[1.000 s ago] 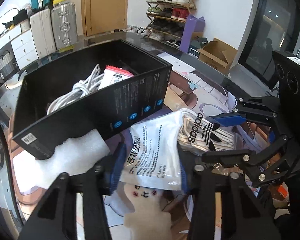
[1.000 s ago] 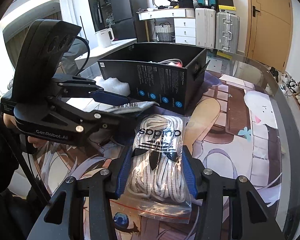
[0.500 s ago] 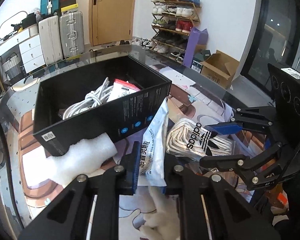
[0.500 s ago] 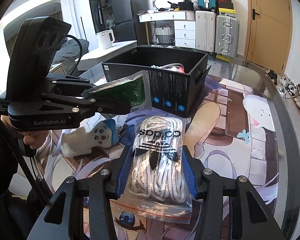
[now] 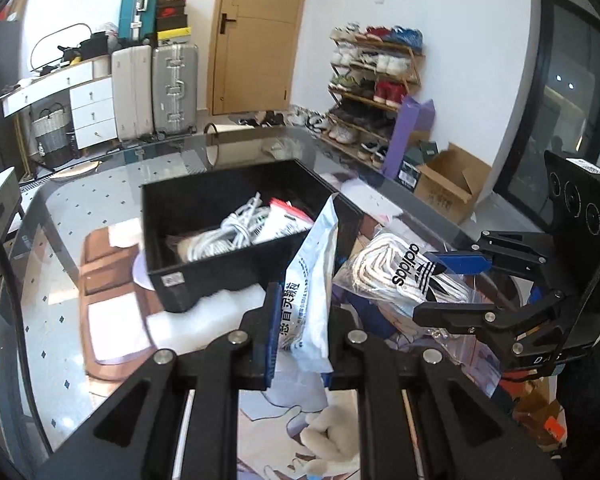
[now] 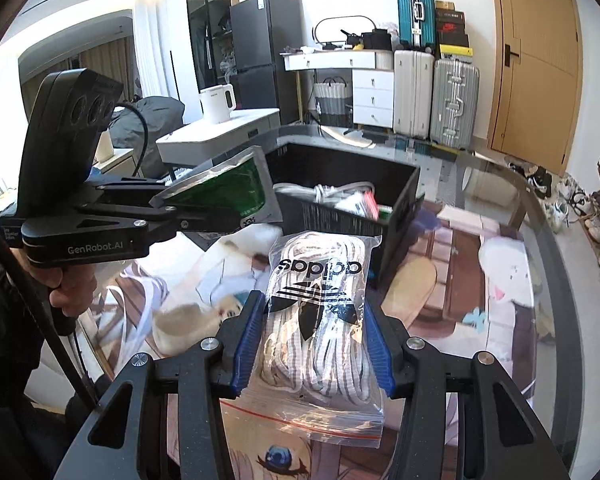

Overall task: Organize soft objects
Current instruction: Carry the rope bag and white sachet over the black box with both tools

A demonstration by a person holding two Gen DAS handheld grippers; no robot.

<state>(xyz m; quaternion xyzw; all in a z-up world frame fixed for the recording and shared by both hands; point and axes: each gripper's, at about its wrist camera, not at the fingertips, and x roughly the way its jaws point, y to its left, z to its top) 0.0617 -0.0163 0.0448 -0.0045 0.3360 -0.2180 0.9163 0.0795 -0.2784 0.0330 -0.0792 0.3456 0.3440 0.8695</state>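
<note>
A flat pouch (image 5: 312, 280) is pinched by the left gripper (image 5: 300, 320), the box (image 5: 228, 240) just ahead; laces bag (image 6: 316, 312) is clamped by the right gripper (image 6: 312, 344).

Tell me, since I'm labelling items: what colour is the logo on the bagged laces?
Black, printed on the clear zip bag of white laces; the right wrist view shows it best.

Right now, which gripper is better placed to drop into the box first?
Left. The left gripper holds its packet raised at the box rim; the right gripper with the laces bag sits lower, farther back.
</note>
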